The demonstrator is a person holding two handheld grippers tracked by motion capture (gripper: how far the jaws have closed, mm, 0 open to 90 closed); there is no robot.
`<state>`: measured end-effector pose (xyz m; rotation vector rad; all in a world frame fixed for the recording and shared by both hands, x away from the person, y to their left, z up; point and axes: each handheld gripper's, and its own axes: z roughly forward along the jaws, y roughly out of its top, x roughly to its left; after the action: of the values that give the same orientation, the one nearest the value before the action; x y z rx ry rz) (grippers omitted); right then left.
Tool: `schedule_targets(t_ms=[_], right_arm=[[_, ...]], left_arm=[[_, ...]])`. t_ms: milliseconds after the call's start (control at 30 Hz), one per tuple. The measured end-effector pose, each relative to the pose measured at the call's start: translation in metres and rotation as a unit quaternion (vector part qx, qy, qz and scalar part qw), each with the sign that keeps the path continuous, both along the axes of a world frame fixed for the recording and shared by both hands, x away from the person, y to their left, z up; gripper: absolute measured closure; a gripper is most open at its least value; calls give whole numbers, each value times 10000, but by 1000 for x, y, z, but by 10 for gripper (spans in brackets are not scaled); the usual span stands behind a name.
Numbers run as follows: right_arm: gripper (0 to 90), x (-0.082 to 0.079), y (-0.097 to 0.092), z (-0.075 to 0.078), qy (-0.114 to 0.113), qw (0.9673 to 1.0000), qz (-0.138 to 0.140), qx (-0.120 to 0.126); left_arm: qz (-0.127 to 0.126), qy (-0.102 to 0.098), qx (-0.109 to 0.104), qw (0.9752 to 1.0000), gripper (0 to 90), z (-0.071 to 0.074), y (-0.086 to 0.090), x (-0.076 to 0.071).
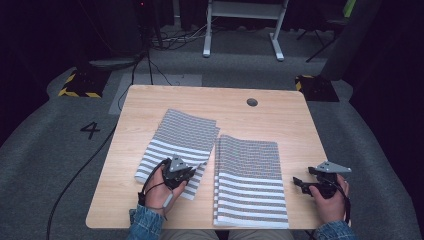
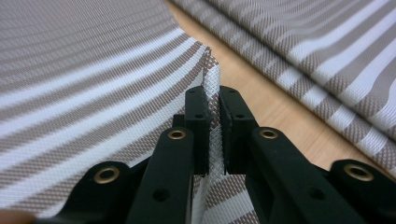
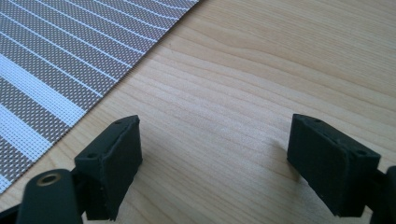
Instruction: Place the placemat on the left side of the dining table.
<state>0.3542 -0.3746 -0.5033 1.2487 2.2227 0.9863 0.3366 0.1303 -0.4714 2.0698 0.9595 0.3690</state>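
Two woven striped mats; left tool [image 2: 214, 135] pinches left mat's [image 1: 175, 142] near corner (thin, limp, light, edge grips best). Right tool [image 3: 212, 168] gapes wide over bare table [image 3: 261, 70].

Bare table [image 1: 295, 130] lies open right of the right placemat [image 1: 250, 180]; only a thin wood strip separates it from the left placemat [image 1: 175, 142].

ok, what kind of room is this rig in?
Probably a lab or recording studio, not a home: dark curtained surroundings, grey carpet with a marked number 4, hazard-striped stand bases, loose floor cables, and a lone wooden table holding two striped placemats.
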Motion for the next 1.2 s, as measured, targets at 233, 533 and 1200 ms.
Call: schedule_targets(t_ms=[233, 533, 1200], right_arm=[[178, 0, 0, 0, -10, 10000, -9, 1], [178, 0, 0, 0, -24, 10000, -14, -10], [178, 0, 0, 0, -4, 10000, -15, 5]], left_arm=[[453, -767, -439, 9951, 853, 24, 28, -1], [1534, -1525, -1178, 9692, 852, 43, 85, -7], [3103, -1507, -747, 9356, 822, 36, 157, -25]])
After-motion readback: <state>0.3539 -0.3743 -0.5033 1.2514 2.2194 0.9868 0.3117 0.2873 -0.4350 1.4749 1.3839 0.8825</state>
